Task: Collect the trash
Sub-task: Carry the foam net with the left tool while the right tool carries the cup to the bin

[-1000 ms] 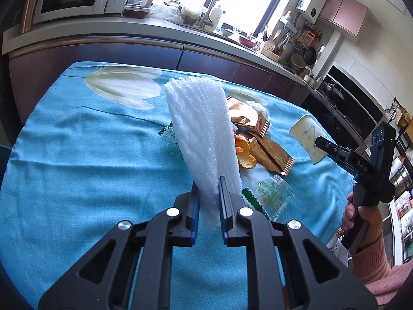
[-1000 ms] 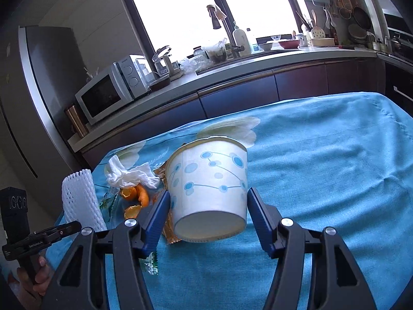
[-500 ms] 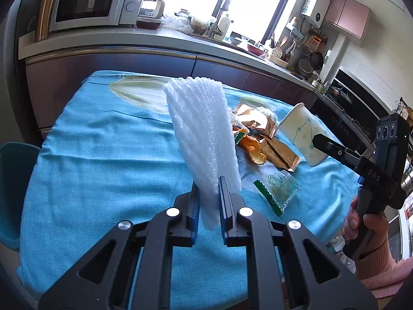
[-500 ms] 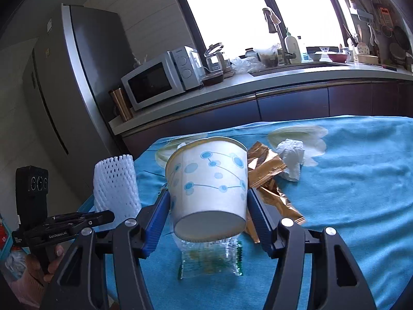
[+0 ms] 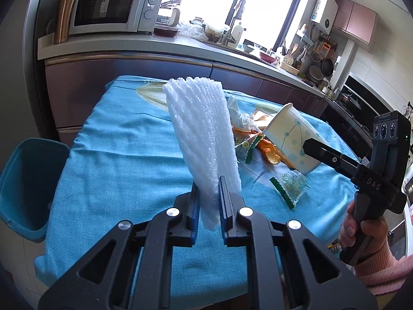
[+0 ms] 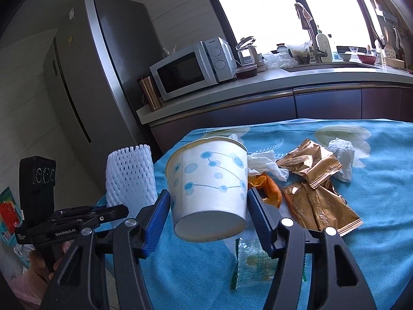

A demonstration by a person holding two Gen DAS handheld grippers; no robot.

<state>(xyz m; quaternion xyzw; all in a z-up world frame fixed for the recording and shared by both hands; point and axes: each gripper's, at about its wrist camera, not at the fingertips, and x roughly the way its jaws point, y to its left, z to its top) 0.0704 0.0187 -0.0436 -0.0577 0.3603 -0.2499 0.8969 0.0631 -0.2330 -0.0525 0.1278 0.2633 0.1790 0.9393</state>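
- The table [image 5: 116,139], under a blue cloth, stands before a counter with a microwave [image 6: 191,69].
- Only the left view shows a blue bin [image 5: 28,180] at the table's left edge.
- Right gripper [image 6: 206,206], tilted slightly down, pinches a tilted paper cup [image 6: 206,180] over the wrappers [image 6: 317,188].
- Left gripper [image 5: 208,206], angled down, pinches a foam net [image 5: 204,139] standing above the near edge.

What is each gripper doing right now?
Left gripper: shut on the foam net.
Right gripper: shut on the paper cup.
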